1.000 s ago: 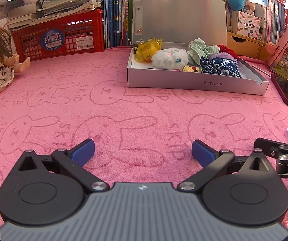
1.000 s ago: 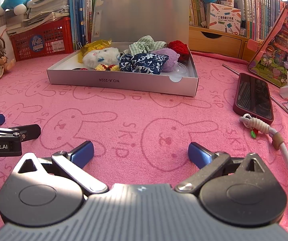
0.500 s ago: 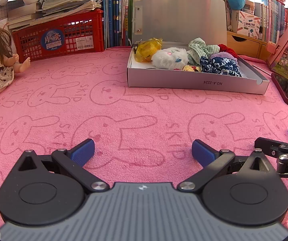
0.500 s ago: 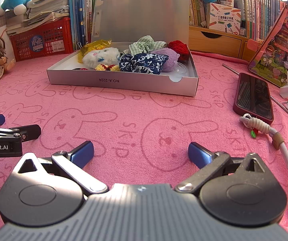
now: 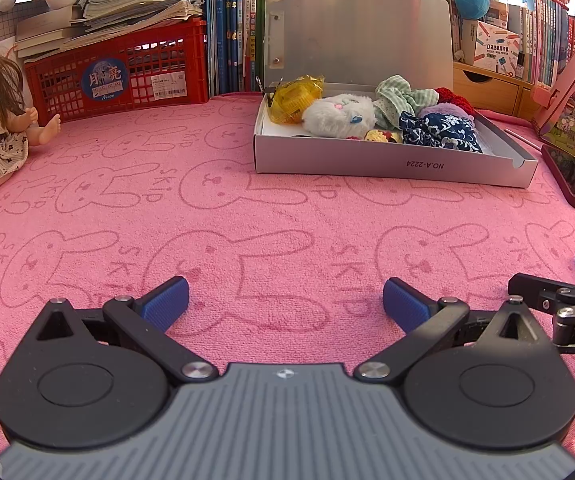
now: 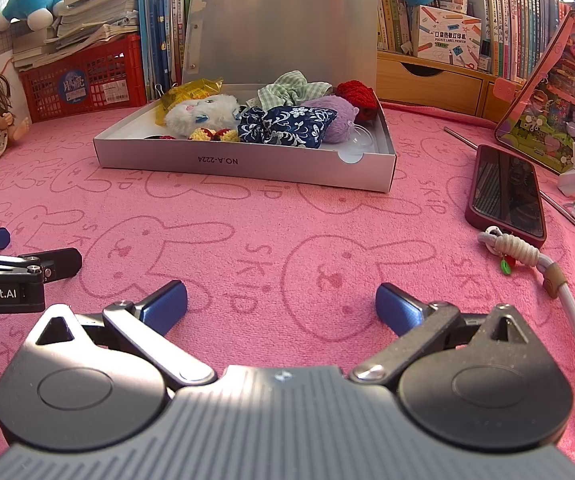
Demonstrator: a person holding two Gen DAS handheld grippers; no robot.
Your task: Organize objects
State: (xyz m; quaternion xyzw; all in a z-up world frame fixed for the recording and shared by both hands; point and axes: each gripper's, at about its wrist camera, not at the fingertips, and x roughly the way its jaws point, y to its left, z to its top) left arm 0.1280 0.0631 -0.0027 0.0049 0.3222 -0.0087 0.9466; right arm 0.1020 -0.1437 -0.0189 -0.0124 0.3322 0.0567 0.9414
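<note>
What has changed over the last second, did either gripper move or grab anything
Nothing visibly changed. The left gripper and right gripper are both open and empty over the pink cloth, as before, and the box keeps the same things in the same places.

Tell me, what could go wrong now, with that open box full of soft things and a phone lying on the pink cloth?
Three possible snags. The phone and its white cord lie close to the open right gripper; a careless sweep might snag the cord. The silver box is piled high, so its raised lid may not shut flat, or the blue floral pouch could get pinched. The left gripper, also open, sits near the right one; they might bump.
</note>
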